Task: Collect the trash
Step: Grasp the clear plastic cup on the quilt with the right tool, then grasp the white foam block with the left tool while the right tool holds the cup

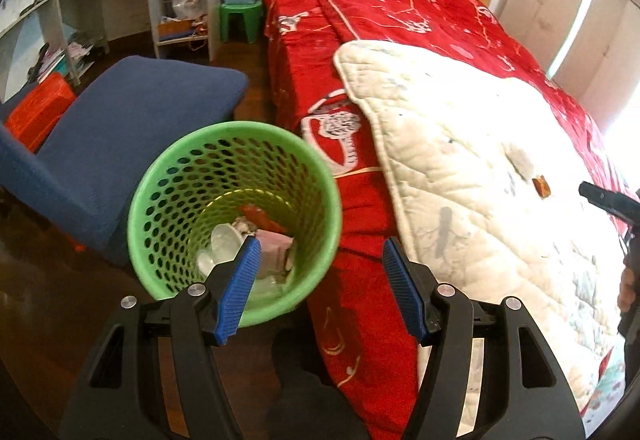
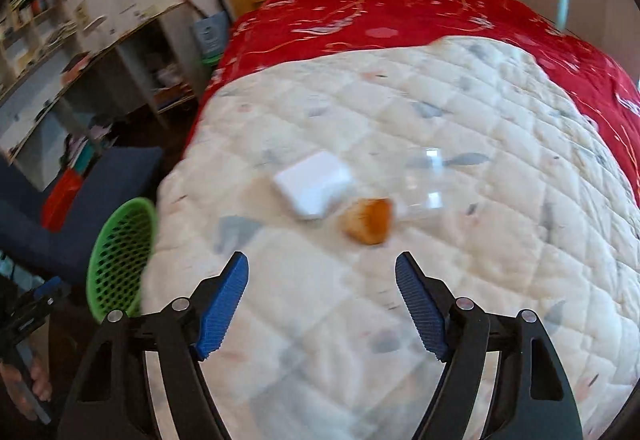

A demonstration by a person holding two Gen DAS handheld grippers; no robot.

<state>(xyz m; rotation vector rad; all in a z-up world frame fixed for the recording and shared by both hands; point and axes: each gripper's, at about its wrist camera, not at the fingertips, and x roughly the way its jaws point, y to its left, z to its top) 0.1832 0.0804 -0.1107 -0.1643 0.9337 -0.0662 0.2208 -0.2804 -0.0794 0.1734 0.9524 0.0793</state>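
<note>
Right gripper (image 2: 322,262), jaws apart and empty, over quilt (image 2: 480,111).
White box (image 2: 314,185) lies flat, long axis slanting up-right, beside brown scrap (image 2: 368,226).

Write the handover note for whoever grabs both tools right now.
Left tool: open, empty, over the green perforated plastic bin on the floor beside the bed.
Right tool: open, empty, above the white quilted blanket.
Done: bin already holds some wrappers and clear plastic.
Left: on the blanket lie a small white box, an orange-brown crumpled scrap and a clear plastic piece. All three go in the bin.
</note>
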